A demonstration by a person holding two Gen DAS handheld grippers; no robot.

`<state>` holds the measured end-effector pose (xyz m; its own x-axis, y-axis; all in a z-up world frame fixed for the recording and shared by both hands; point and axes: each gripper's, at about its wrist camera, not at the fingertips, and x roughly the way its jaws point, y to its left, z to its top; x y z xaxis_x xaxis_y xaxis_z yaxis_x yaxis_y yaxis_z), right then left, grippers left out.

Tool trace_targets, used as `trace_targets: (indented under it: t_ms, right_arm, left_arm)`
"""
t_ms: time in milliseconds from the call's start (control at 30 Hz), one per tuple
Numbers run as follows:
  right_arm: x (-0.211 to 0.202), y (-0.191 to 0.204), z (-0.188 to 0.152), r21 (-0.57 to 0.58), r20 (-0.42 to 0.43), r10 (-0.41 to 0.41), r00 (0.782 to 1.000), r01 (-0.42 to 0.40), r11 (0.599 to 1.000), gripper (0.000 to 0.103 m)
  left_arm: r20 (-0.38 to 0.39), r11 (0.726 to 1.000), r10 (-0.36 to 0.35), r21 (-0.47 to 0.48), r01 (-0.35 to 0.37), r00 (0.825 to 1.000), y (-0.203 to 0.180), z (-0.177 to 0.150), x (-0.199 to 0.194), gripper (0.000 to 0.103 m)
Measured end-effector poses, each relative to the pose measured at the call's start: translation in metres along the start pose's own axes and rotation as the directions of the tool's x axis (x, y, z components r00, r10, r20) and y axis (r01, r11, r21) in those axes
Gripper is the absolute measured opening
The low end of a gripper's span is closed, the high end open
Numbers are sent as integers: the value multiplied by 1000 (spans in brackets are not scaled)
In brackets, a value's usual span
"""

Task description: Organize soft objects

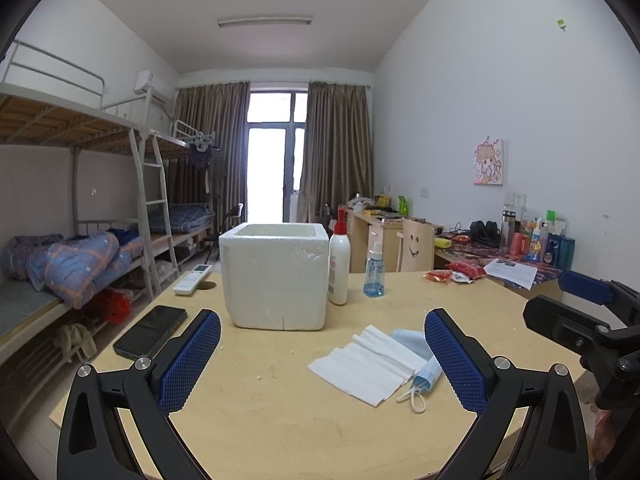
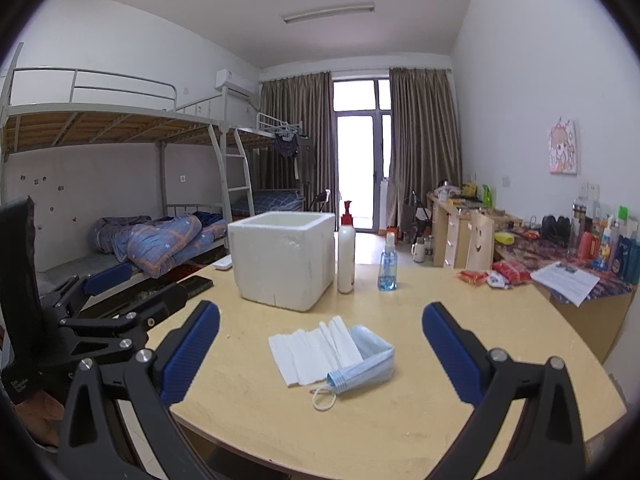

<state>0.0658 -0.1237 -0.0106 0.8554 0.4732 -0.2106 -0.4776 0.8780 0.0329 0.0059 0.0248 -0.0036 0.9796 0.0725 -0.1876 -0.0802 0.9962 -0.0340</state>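
You have two claws over the worktop (image 2: 400, 408), and both stand wide apart with nothing between their blue pads: the left claw (image 1: 322, 354) and the right claw (image 2: 320, 352). Each one shows at the edge of the other's view, the right claw at the right of the left wrist view, the left claw at the left of the right wrist view. Two soft things lie on the worktop in front of you: one white tissue (image 2: 310, 350), folded and fanned, and one blue mask (image 2: 368, 360), folded, with its white ear loop (image 2: 324, 398) trailing toward you. The mask touches the tissue on its right side and seems to lie partly over its edge. Behind them stands one white foam box (image 2: 284, 258), open at the top, apart from both. Just to the right of the box are two bottles: one white pump bottle (image 2: 346, 252) close beside it and one clear blue spray bottle (image 2: 387, 262) a little further right. To the left of the box lie one black phone (image 1: 151, 330) and one white remote (image 1: 192, 279). A few red snack packets (image 2: 496, 274) and one printed sheet (image 2: 566, 282) sit near the far right edge.
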Motion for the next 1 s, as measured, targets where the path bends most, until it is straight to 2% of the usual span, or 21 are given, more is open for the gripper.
trace_targets:
  t_ms: [267,467,1000]
  right_arm:
    - [6,-14,-16,31,-45,-23,999,25,999,102]
    - [14,-24,-27,75,-79,-4,997,10,997,102]
    - [47,-40,-37,92,-167,-23,986,39,995,102]
  left_arm:
    - [-40,999,-41,-6,41,998,-9,-16,12,102]
    - [-48,999,-43,17,44,998,-15,-24,23,102]
    - [-156,998,-56,31,61,986,-18,-35,63,102]
